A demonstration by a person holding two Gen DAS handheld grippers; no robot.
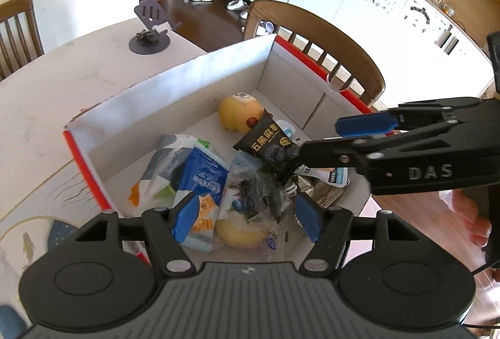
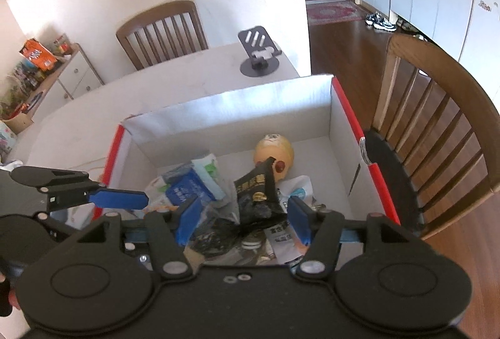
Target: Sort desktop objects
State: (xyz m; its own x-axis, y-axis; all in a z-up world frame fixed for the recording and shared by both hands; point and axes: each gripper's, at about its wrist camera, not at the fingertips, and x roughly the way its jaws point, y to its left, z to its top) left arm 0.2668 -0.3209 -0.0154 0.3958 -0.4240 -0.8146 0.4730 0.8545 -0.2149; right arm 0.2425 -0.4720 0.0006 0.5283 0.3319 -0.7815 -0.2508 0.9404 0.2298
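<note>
A white cardboard box (image 1: 203,70) with red edges holds a pile: a black snack packet (image 1: 268,145), blue-and-white tissue packs (image 1: 200,176), a clear bag of dark bits (image 1: 256,192) and a yellow toy head (image 1: 239,114). My left gripper (image 1: 247,218) hangs open over the near end of the pile, gripping nothing. My right gripper (image 1: 317,140) reaches in from the right. In its own view the right gripper (image 2: 242,220) stands open. The black packet (image 2: 256,195) leans tilted on the pile between its blue pads, and neither pad presses it.
The box (image 2: 234,114) sits on a pale table (image 1: 47,107). A dark phone stand (image 1: 150,32) stands beyond it. One wooden chair (image 1: 312,26) is close behind the box's far right side; another chair (image 2: 162,32) is at the table's far end. A hand (image 1: 475,223) shows at the right.
</note>
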